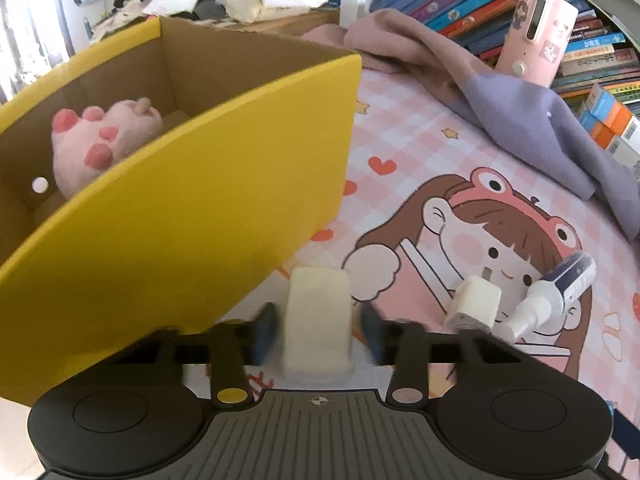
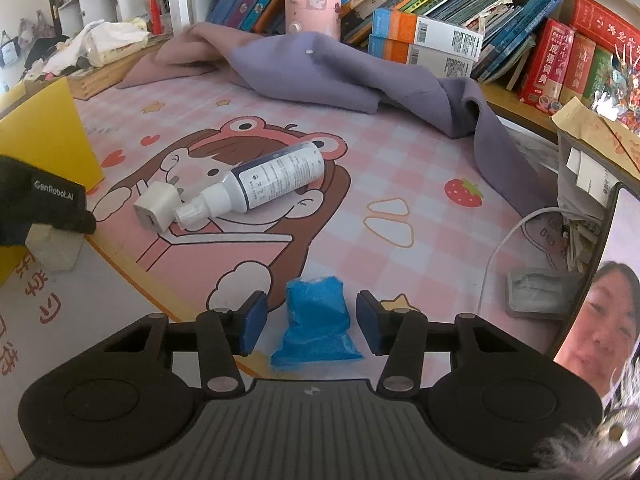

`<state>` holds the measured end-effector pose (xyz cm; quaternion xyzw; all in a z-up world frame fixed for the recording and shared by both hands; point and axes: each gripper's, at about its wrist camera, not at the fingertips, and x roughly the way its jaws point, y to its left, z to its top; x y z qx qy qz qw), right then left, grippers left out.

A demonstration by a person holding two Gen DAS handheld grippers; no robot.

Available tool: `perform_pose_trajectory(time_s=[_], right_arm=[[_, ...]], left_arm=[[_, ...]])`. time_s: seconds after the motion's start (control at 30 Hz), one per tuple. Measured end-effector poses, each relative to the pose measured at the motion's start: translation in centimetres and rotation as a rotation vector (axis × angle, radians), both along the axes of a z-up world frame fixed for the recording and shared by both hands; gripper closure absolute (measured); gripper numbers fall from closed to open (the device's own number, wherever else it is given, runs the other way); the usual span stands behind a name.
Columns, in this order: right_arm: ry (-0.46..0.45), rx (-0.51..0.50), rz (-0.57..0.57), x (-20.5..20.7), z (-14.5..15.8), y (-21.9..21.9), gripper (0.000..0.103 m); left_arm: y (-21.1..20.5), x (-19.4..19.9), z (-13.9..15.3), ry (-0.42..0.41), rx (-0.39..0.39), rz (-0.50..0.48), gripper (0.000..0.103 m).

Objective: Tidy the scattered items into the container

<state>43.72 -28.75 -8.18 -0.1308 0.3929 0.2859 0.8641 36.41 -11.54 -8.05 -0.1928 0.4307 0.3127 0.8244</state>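
A yellow cardboard box point(image 1: 208, 184) stands at the left, with a pink plush paw point(image 1: 100, 140) inside. My left gripper point(image 1: 318, 330) is open around a white block point(image 1: 318, 320) on the mat next to the box; the fingers do not touch it. The block also shows in the right wrist view point(image 2: 54, 250). A white charger plug point(image 1: 474, 304) and a white spray bottle point(image 1: 552, 300) lie to the right, also in the right wrist view: plug point(image 2: 158, 208), bottle point(image 2: 264, 184). My right gripper point(image 2: 310, 322) is open around a blue plastic packet point(image 2: 316, 320).
A pink cartoon mat point(image 2: 400, 168) covers the desk. A purple cloth point(image 2: 360, 76) lies at the back. Books point(image 2: 440, 12) and a pink cylinder point(image 1: 536, 32) line the far edge. A white cable point(image 2: 504, 248) and a screen point(image 2: 600, 320) are at the right.
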Motion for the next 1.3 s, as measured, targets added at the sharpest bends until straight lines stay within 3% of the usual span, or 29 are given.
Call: perform_pose_trajectory(time_s=[0.1, 0.17, 0.37, 0.53, 0.67, 0.87, 1.1, 1.3], right_arm=[[0.007, -0.007, -0.003, 0.0, -0.2, -0.1, 0.062], [0.007, 0.006, -0.005, 0.1, -0.3, -0.2, 0.072], [-0.002, 0.019, -0.021, -0.4, 0.6, -0.6, 0.074], [-0.013, 0.045, -0.021, -2.0, 2.2, -1.0, 0.074], [-0.027, 0.061, -0.007, -3.8, 3.6, -1.1, 0.074], [-0.058, 0.072, 0.004, -6.9, 5.7, -1.5, 0.074], [-0.075, 0.077, 0.003, -10.9, 8.6, -2.4, 0.074], [-0.112, 0.089, -0.069, -14.5, 10.0, -2.0, 0.074]], left_arm=[[0.0, -0.2, 0.1, -0.017, -0.021, -0.034, 0.077], [0.0, -0.4, 0.2, -0.028, -0.055, -0.087, 0.078], [-1.1, -1.5, 2.5, -0.067, -0.055, -0.299, 0.079], [-2.1, -3.4, 4.4, -0.077, -0.063, -0.417, 0.079], [-2.5, -5.2, 5.3, -0.092, -0.119, -0.502, 0.079], [-2.0, -7.7, 6.5, -0.145, -0.191, -0.563, 0.079], [-1.7, -10.9, 8.9, -0.209, -0.146, -0.698, 0.079], [0.0, -13.5, 9.5, -0.262, -0.196, -0.711, 0.079]])
